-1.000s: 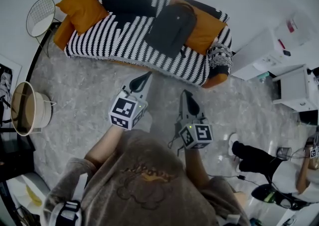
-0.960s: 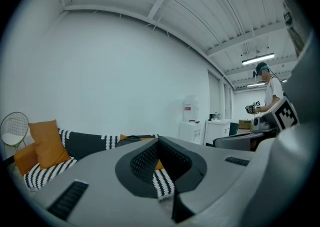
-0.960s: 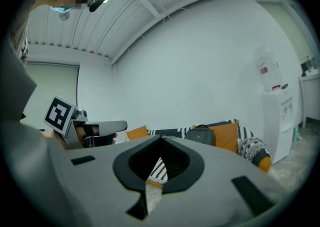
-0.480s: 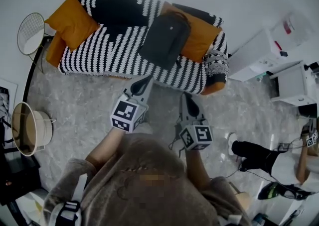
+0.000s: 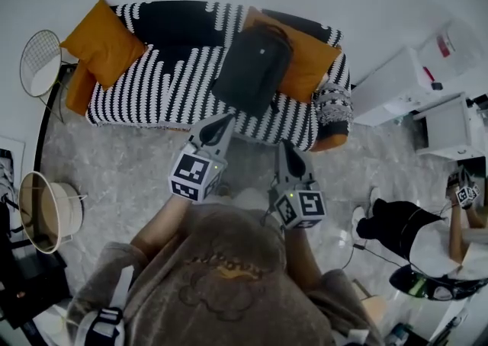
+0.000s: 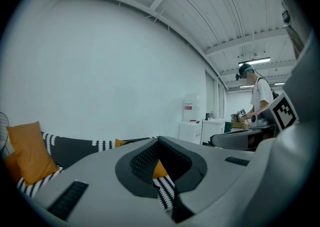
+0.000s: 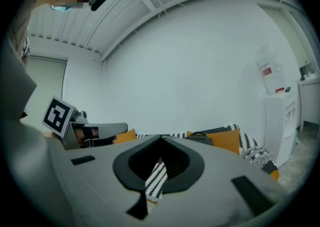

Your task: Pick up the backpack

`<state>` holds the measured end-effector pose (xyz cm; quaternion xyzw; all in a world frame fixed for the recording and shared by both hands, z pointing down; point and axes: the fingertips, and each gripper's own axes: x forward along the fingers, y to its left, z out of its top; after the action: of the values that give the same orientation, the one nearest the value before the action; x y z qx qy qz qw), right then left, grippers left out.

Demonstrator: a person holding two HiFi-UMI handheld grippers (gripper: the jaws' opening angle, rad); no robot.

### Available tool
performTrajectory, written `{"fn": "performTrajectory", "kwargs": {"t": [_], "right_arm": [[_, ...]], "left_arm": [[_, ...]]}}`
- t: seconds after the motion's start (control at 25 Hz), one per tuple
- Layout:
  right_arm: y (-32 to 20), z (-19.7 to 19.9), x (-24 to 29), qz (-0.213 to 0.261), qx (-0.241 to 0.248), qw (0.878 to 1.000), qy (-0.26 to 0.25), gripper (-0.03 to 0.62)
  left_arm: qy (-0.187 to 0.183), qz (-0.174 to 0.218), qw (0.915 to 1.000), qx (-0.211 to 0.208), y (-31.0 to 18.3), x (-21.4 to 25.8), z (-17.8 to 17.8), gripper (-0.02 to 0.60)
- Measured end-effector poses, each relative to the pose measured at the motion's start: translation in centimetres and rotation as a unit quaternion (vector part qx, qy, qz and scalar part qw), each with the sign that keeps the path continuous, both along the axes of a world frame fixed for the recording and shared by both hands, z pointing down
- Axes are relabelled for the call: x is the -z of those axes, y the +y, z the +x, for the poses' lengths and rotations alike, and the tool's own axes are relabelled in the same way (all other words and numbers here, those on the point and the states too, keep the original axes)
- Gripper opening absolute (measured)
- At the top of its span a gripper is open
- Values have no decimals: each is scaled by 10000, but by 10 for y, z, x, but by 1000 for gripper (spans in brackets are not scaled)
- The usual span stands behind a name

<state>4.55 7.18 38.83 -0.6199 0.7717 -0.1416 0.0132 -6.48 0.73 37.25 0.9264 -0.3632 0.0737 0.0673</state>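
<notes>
The left gripper [image 5: 223,120] is keeping its jaws pressed together with nothing between them, and the right gripper [image 5: 284,146] is doing the same, its jaws meeting tip to tip and gripping nothing. In the head view both are pointing toward twelve o'clock, side by side and apart from each other, the left one sitting at about nine o'clock of the right; the person's sleeves [image 5: 145,249] are showing below them at six o'clock. Both tips are hanging over a grey carpet [image 5: 122,161], close to the front edge of the sofa [image 5: 171,85], which is wearing a black-and-white striped cover. The backpack [image 5: 252,68], dark grey, is lying on the sofa seat at roughly twelve o'clock from the two grippers, clear of both, leaning back against an orange cushion [image 5: 311,62] that is sitting at its three o'clock. A second orange cushion [image 5: 103,32] is resting on the far end of the sofa, at about ten o'clock from the left gripper. A wire side table [image 5: 40,62] is standing just beyond that end, at nine o'clock of the sofa, and a round tan basket [image 5: 49,211] is sitting on the carpet at about eight o'clock. White cabinets [image 5: 396,85] are standing at two o'clock from the right gripper, and another person [image 5: 408,234] is crouching at four o'clock.
</notes>
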Motion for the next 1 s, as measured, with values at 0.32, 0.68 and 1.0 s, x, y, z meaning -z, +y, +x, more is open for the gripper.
{"fn": "performTrajectory", "kwargs": {"t": [0.32,0.68,1.0], "right_arm": [[-34,15,-8,-121,-124,9998,-35,0],[-87,30,-19,-170,-39,9998,-118,0],[-147,59,-25,-201,20,9996,-196,1]], "left_arm": [[-8,-83,10000,-46,-38,-6,12,2],[-66,-79,9999,8,-87,-14,26,2],[-74,-16,10000,3,-142,-18,57,2]]}}
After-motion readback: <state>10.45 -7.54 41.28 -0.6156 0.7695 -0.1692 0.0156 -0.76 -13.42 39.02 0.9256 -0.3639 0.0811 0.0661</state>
